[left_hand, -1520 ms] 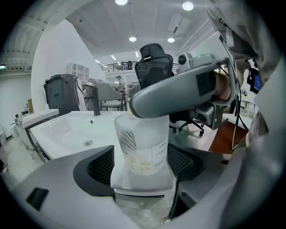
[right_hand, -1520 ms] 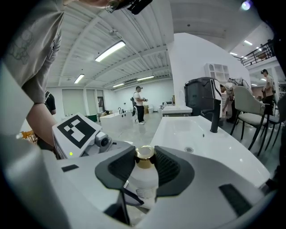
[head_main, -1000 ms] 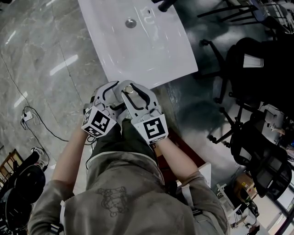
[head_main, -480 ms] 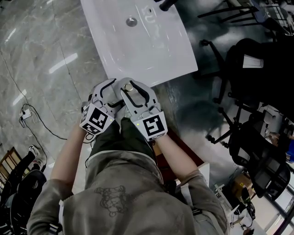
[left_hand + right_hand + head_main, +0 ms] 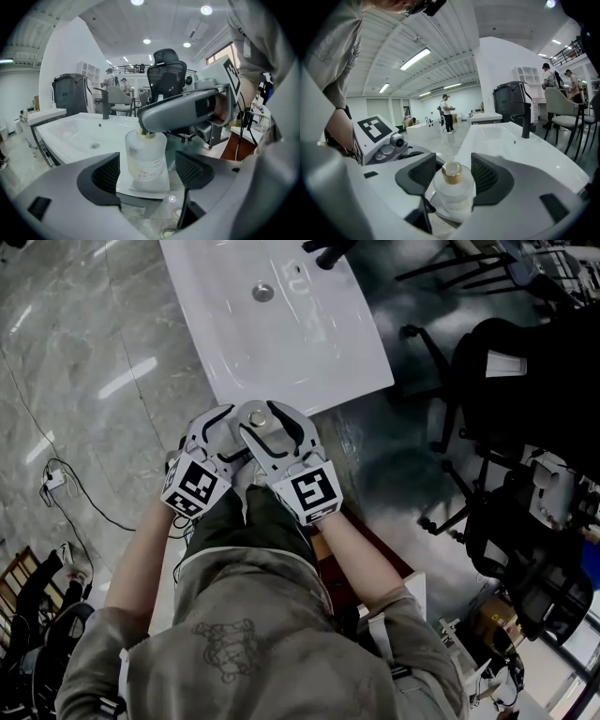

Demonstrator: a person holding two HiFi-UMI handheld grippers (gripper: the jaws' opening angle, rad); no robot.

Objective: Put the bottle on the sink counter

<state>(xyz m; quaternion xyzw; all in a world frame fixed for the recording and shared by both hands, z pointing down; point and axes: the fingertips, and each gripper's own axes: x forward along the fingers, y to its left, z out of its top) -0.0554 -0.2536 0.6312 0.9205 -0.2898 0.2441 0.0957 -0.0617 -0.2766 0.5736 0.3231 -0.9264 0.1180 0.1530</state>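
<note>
A frosted glass bottle (image 5: 258,418) with a gold cap stands upright on the near corner of the white sink counter (image 5: 309,352). My right gripper (image 5: 270,420) reaches round it from the near side. Its jaws are opening, and the pads (image 5: 423,176) stand a little off the bottle (image 5: 452,187) on both sides. My left gripper (image 5: 225,432) comes in from the left, open. Seen from it, the bottle (image 5: 145,157) sits between the two dark pads (image 5: 105,173) with a gap on each side, on the counter's corner (image 5: 140,185). A right jaw crosses above the cap.
The basin has a drain (image 5: 262,292) and a black faucet (image 5: 328,251) at the far end. Black office chairs (image 5: 516,381) crowd the right side. A cable and plug (image 5: 54,476) lie on the marble floor at the left. People stand far off in the right gripper view.
The right gripper's jaws have spread wider and come off the bottle, which stays on the counter's corner. Both grippers have hardly shifted.
</note>
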